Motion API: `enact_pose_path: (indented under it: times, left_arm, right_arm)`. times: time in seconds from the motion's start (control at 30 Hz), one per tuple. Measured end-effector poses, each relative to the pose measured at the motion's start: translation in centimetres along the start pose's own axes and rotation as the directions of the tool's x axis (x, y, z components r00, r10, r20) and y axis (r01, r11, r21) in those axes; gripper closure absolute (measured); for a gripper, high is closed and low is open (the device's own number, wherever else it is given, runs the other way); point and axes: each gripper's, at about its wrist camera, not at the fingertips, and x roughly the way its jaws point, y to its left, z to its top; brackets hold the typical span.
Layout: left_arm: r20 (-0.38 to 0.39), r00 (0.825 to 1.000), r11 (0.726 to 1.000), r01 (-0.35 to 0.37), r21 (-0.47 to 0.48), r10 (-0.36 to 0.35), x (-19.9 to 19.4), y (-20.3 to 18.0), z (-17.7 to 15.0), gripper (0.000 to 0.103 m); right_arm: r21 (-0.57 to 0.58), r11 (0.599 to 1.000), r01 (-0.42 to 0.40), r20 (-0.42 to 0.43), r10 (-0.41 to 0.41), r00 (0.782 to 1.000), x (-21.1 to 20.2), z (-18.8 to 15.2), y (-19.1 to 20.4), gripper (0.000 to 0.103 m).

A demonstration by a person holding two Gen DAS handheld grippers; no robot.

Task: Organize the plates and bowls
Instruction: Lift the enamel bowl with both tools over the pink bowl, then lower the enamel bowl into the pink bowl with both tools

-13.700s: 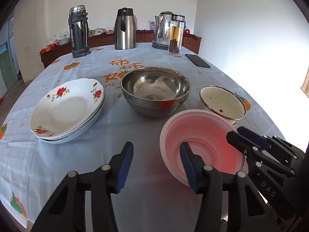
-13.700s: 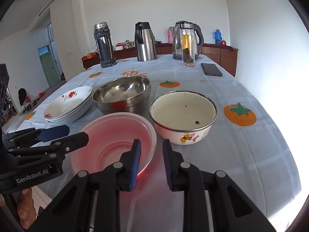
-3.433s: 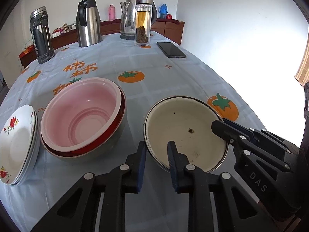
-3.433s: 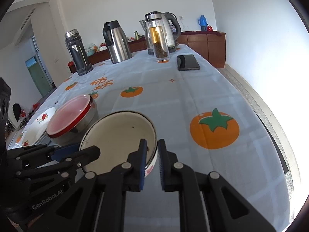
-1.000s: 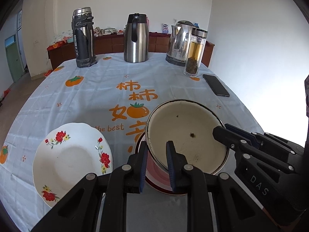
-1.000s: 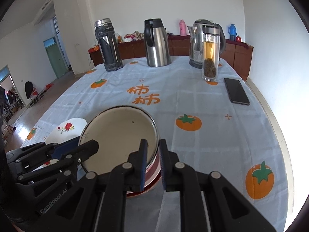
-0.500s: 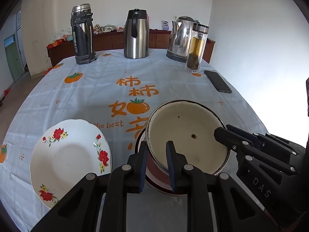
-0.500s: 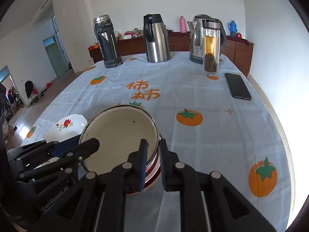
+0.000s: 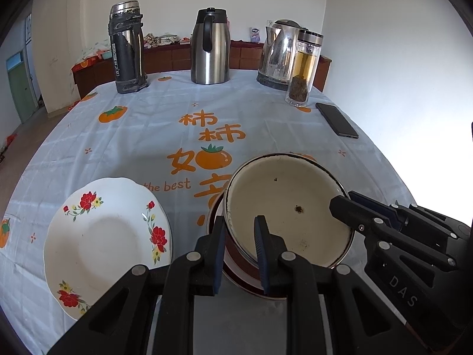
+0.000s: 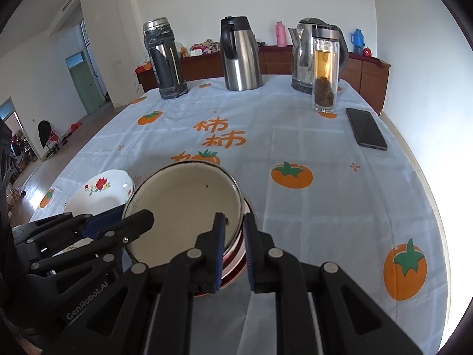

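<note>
Two handheld grippers carry a cream enamel bowl between them, one on each side, likely because a single pinch on a thin rim would let it tip. The left gripper pinches the near-left rim, one finger inside and one outside; the right gripper pinches the right rim the same way. The bowl sits in, or just above, a red-and-pink bowl on the tablecloth; contact is unclear. It holds only a few dark specks. Just left lie the flowered plates, empty. A glass bottle at the far edge holds amber tea.
</note>
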Motion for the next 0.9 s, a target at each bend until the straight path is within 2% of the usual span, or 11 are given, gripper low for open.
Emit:
enact_pose_path:
  times: [0.9]
  left_arm:
    - [-0.029,0.999,1.0,-0.013,0.015,0.013,0.82,-0.05,-0.38,0.082]
  right_arm:
    - [-0.011,1.0,0.007,-0.025,-0.007,1.0,0.63,-0.37,0.14,0.088]
